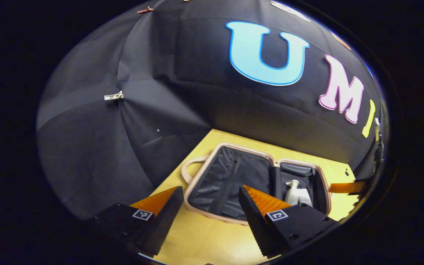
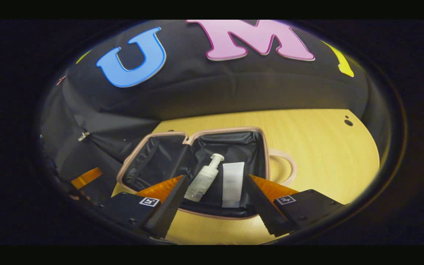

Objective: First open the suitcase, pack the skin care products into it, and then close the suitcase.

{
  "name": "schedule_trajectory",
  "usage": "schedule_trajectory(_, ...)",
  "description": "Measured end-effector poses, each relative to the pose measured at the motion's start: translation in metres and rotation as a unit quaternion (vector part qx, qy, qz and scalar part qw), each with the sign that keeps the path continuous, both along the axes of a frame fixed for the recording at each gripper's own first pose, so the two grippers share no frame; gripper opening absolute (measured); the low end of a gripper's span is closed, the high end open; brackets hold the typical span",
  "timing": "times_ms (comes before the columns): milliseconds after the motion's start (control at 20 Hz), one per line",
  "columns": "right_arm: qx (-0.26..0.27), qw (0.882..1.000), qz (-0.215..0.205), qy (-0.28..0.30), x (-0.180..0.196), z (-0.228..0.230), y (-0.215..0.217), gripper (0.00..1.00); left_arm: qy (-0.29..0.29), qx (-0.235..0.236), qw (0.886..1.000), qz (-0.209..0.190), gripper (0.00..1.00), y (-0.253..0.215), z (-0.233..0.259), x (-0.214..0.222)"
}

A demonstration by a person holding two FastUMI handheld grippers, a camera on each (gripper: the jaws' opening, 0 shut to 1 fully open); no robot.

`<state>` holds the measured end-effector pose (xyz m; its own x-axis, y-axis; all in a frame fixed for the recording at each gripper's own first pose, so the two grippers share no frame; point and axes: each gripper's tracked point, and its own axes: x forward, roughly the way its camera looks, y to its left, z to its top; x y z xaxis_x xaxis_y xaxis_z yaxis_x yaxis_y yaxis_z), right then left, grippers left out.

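Your case [image 2: 193,141] lies open and flat on the table [image 2: 318,147], and the bottle [image 2: 204,178] and the tube [image 2: 232,184] already lie side by side in one half of it, so the job left looks like closing it. Your left gripper [image 1: 210,206] has its fingers spread wide with nothing between them, and it hangs just in front of the empty half. Your right gripper [image 2: 215,200] is spread wide too, holding nothing, and it looks down at the half with the two things in it. To close the case well, go for the rim of the empty half with your left gripper — get one finger under the edge, lift it up slowly, and fold it over the full half. Keep your right gripper near the full half so you can hold it down if the case starts to slide. Check that the bottle's pump does not stick up past the rim. Some things are hard to see — the fingers cover the near edge of the case, you cannot make out a zip, and the handle [image 1: 191,167] is partly tucked behind the rim.
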<state>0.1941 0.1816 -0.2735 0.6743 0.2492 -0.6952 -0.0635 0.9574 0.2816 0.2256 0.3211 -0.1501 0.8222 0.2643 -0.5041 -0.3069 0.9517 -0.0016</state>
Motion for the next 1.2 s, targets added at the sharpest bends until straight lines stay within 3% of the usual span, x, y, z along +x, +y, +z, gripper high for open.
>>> schedule_trajectory(200, -0.028, 0.998, 0.011, -0.050, -0.011, 0.029, -0.036, 0.98, 0.007, -0.025, 1.000, -0.004, 0.96, 0.056, -0.009, 0.045)
schedule_trajectory(450, -0.063, 0.994, 0.012, -0.087, -0.024, 0.041, -0.067, 0.98, 0.094, -0.023, 0.995, -0.035, 0.96, 0.104, -0.076, 0.095)
schedule_trajectory(700, -0.074, 0.994, 0.005, -0.081, -0.042, 0.037, -0.089, 0.98, 0.158, -0.034, 0.986, -0.042, 0.95, 0.134, -0.125, 0.132)
schedule_trajectory(900, -0.090, 0.994, 0.005, -0.057, -0.055, 0.020, -0.107, 0.98, 0.219, -0.066, 0.971, -0.063, 0.93, 0.134, -0.154, 0.139)
schedule_trajectory(950, -0.092, 0.994, 0.001, -0.052, -0.056, 0.017, -0.111, 0.98, 0.220, -0.056, 0.972, -0.067, 0.82, 0.140, -0.154, 0.141)
schedule_trajectory(1000, -0.093, 0.994, -0.003, -0.050, -0.056, 0.015, -0.115, 0.98, 0.229, -0.045, 0.970, -0.065, 0.86, 0.143, -0.159, 0.140)
schedule_trajectory(1050, -0.093, 0.995, -0.007, -0.047, -0.057, 0.013, -0.119, 0.98, 0.252, -0.038, 0.965, -0.063, 0.73, 0.142, -0.160, 0.135)
schedule_trajectory(1200, -0.089, 0.995, -0.012, -0.043, -0.053, 0.008, -0.126, 0.98, 0.264, 0.000, 0.963, -0.056, 0.60, 0.141, -0.160, 0.140)
